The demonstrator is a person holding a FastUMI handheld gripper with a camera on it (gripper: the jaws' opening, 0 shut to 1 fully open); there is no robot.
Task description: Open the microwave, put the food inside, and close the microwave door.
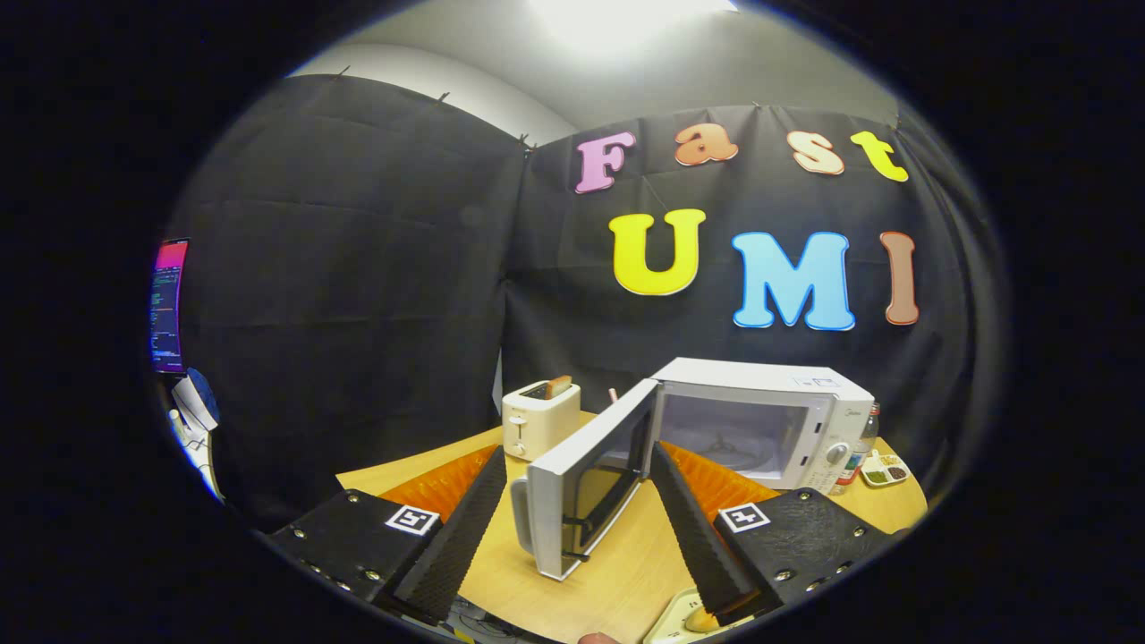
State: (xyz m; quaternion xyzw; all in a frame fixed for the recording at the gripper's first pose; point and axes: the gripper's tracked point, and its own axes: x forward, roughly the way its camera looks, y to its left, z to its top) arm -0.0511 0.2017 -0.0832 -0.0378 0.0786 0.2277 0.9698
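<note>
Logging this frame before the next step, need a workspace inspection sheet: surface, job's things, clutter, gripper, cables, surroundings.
Surface: wooden table, round-edged, bare between the fingers.
Job's things: white microwave, door swung wide open toward the gripper, cavity looks empty; food tray partly visible by the right finger, contents unclear.
Clutter: white toaster with toast in a slot, left of the microwave; small dish and bottle at the microwave's right.
Gripper: gripper open, fingers spread either side of the door edge, not touching it.
Cables: nothing seen.
Surroundings: black cloth wall; monitor beyond the table.
</note>
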